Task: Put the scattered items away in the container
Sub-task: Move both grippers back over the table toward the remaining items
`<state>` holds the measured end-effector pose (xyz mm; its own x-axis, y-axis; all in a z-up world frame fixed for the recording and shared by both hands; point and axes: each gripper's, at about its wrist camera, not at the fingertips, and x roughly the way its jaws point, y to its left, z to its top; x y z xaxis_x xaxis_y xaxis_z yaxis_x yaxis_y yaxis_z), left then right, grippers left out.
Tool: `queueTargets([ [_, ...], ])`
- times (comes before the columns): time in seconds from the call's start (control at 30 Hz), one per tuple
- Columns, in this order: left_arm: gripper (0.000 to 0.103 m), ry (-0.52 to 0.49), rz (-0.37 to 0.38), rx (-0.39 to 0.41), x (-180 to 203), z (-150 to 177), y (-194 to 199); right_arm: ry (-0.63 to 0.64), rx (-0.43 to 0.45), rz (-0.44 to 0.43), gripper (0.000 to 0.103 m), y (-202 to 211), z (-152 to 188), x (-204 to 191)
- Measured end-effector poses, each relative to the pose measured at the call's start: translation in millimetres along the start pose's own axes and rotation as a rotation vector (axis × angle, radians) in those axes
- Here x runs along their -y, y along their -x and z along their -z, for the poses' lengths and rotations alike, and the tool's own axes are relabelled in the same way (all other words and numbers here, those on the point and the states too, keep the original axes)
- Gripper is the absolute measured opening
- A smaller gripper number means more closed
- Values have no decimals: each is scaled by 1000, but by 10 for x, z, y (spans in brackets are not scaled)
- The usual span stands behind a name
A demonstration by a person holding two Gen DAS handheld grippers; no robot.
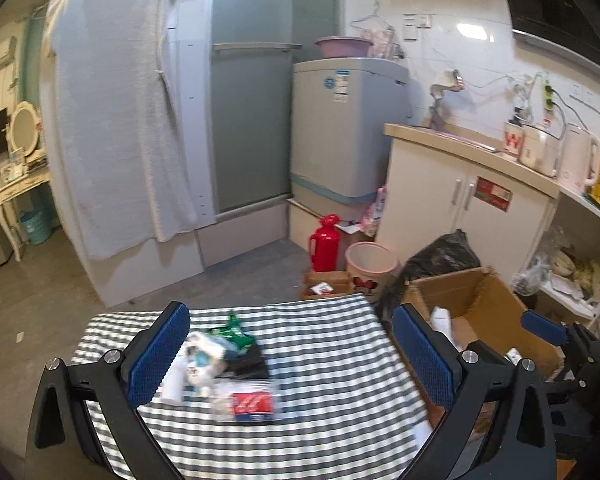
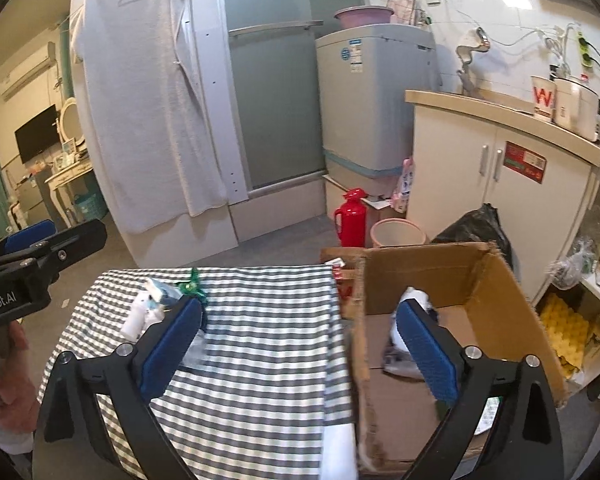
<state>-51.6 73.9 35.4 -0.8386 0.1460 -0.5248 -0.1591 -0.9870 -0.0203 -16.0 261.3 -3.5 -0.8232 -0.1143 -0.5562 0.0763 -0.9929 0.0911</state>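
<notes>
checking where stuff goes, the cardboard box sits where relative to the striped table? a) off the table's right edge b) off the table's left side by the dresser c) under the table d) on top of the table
a, the right wrist view shows the open cardboard box standing just past the right edge of the striped table, with a few items already lying inside it, while the scattered items lie on the cloth.

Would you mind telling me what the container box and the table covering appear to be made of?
The container box looks like brown corrugated cardboard, matte, with a frayed, raw-cut edge on its near wall. The table covering seems to be woven fabric, matte, in a grey-and-white check; it drapes over the table edge, though a soft vinyl cloth cannot be ruled out.
</notes>
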Motion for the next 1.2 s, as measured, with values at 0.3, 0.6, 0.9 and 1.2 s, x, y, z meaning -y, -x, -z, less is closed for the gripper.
queueTargets([
  [0.3,103,38,-63,-4,-452,27,64,38,4,-26,103,-103,-31,-408],
  [0.6,103,99,-93,-30,-961,142,23,53,-30,-47,103,-320,26,-797],
  [0.9,103,162,-108,-76,-1470,336,-133,74,-63,-87,103,-574,133,-1197],
  [1.2,103,144,-119,-123,-1677,472,-369,93,-119,-106,103,-870,230,-1469],
])
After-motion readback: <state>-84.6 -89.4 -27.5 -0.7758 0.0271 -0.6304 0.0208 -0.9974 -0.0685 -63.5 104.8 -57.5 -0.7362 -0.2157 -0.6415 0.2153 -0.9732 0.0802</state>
